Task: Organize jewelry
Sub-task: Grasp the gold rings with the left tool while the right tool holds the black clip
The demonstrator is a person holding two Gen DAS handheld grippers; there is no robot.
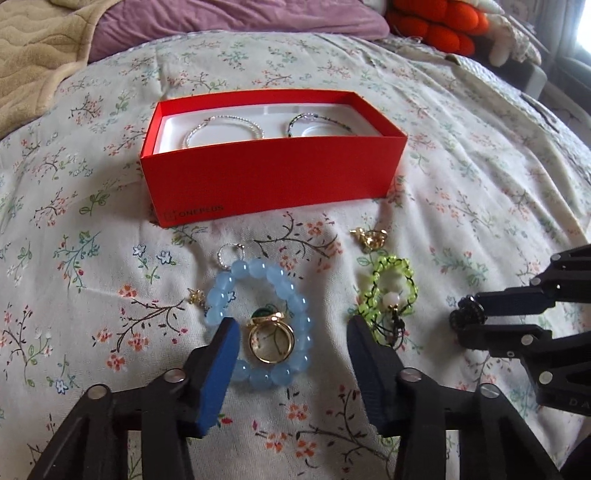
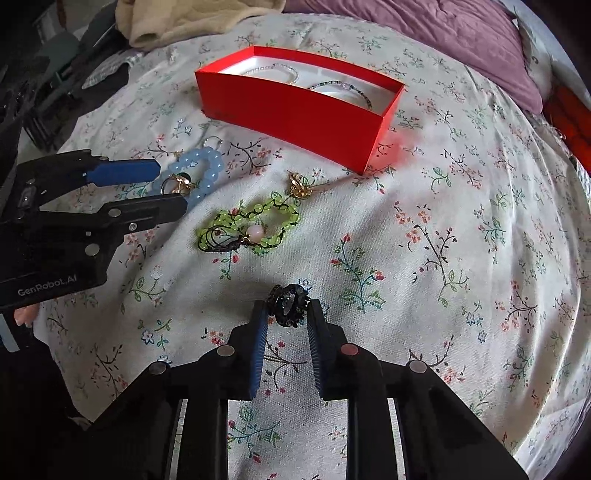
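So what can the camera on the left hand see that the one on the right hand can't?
Only the left view shows the orange stuffed thing beyond the bed, and the small gold charm beside the blue bead bracelet. Only the right view shows dark clutter off the bed's edge and a fingertip of the person. Both show the red box with two bracelets inside, the gold ring, the green bracelet, and the right gripper with its fingers closed on a black ornament.

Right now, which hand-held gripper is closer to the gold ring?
Left. The left hand-held gripper has its open fingers on either side of the gold ring. The right hand-held gripper is off to the side, shut on a black ring.
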